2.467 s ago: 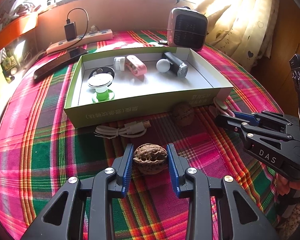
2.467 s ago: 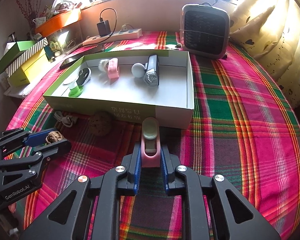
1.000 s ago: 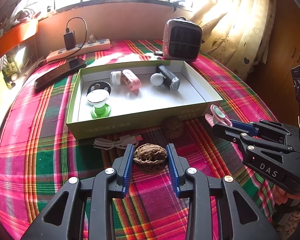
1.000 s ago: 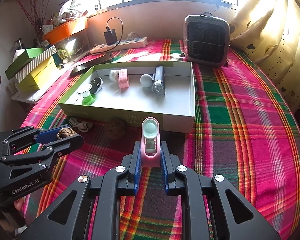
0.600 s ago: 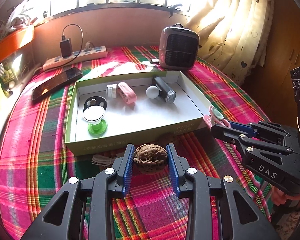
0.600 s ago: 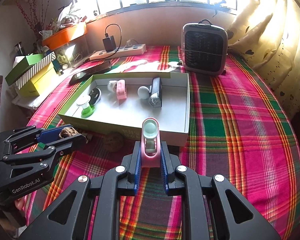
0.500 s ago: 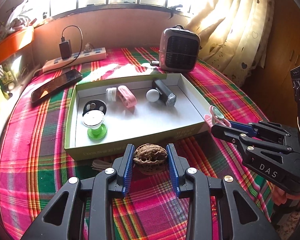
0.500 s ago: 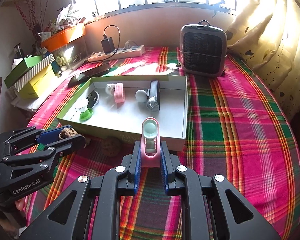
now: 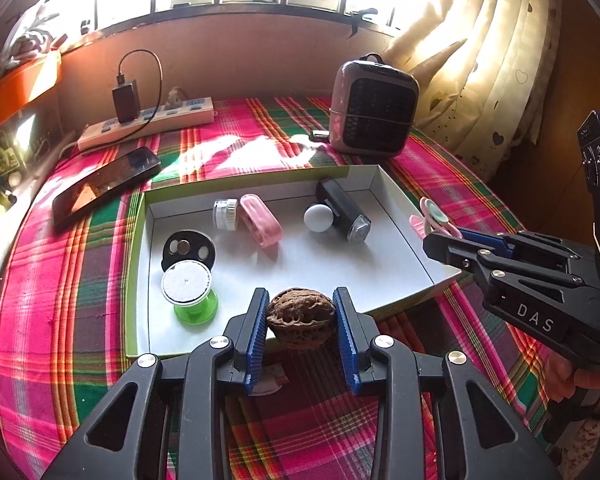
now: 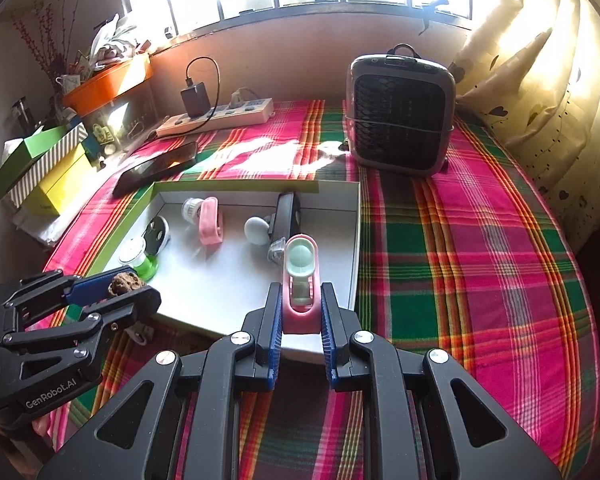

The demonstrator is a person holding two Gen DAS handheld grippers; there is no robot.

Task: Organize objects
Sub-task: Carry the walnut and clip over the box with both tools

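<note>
Both grippers have risen toward the box. Left wrist view: the left gripper (image 9: 301, 316) pinches the walnut (image 9: 301, 317) above the box's (image 9: 404, 276) near edge. Right wrist view: the right gripper (image 10: 300, 316) pinches the pink clip (image 10: 301, 280) over its near corner; release looks next.

A wrinkled brown walnut (image 9: 301, 317) sits pinched in the left tool (image 9: 301, 320) above the near edge of a green-rimmed white box (image 9: 396, 240); a pink clip with a pale green pad (image 10: 301, 280) stands upright in the right tool (image 10: 301, 322).
</note>
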